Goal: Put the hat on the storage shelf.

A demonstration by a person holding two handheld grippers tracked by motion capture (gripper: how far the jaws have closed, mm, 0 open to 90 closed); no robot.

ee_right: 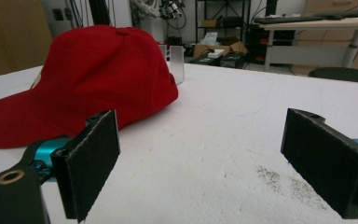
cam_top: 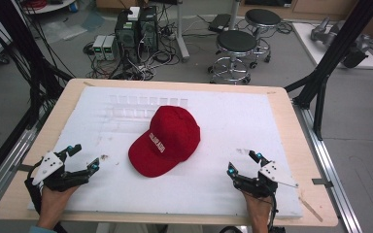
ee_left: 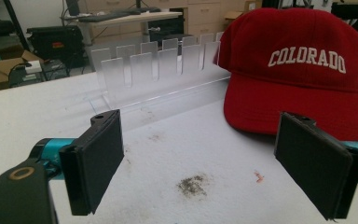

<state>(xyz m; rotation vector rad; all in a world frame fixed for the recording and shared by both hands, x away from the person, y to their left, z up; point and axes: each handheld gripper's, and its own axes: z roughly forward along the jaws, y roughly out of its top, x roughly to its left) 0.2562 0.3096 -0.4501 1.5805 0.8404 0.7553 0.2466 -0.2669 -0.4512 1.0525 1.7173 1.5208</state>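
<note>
A red baseball cap with white COLORADO lettering lies in the middle of the white foam board, brim toward the front left. My left gripper rests at the front left of the board, open, nothing between its jaws. In the left gripper view the cap sits ahead and to the right of the left gripper. My right gripper rests at the front right, open and empty. In the right gripper view the cap lies ahead to the left of the right gripper.
A clear acrylic slotted rack stands on the board behind the cap, seen also as the rack. Dirt smudges mark the foam. The wooden table edge frames the board; stools and computers stand beyond.
</note>
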